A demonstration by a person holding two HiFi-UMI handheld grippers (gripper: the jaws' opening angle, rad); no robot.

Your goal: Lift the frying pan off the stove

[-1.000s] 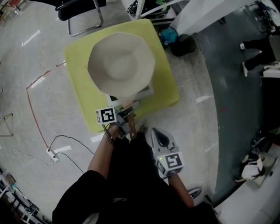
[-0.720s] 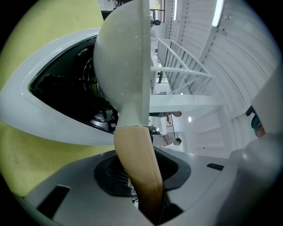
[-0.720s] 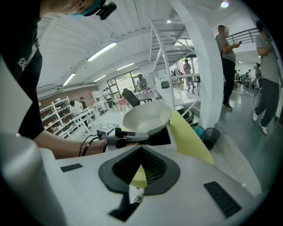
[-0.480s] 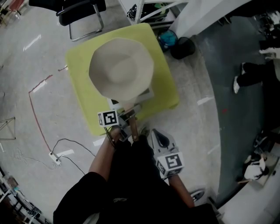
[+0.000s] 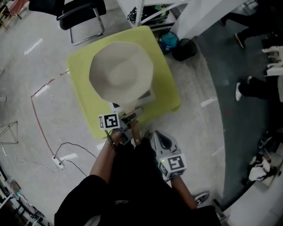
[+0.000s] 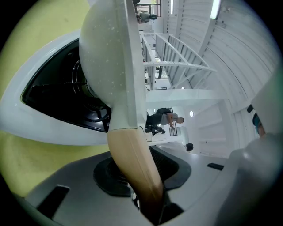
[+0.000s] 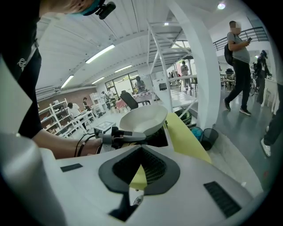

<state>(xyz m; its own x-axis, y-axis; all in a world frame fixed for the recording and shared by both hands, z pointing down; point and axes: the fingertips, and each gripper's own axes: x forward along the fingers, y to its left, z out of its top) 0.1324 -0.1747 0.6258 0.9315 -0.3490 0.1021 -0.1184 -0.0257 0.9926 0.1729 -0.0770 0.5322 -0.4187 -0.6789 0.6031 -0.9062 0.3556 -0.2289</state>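
Note:
A cream frying pan [image 5: 121,73] hangs over the white stove [image 5: 149,94] on the yellow-green table [image 5: 166,88]. Its wooden handle [image 5: 134,131] points toward me. My left gripper [image 5: 129,118] is shut on that handle. In the left gripper view the handle [image 6: 132,163] runs between the jaws up to the pan's pale underside [image 6: 106,66], with the black burner [image 6: 62,92] beside it. My right gripper [image 5: 158,133] is held back near my body, shut and empty. In the right gripper view the pan [image 7: 141,119] sits slightly above the stove's black top [image 7: 157,137].
A black chair [image 5: 82,13] stands behind the table. A black bin [image 5: 185,45] and a blue bag [image 5: 170,35] sit by a white column at the table's far right corner. A cable and power strip [image 5: 55,156] lie on the floor at left. People's legs [image 5: 258,86] show at right.
The pan and both grippers keep much the same place. People at the right edge have walked on.

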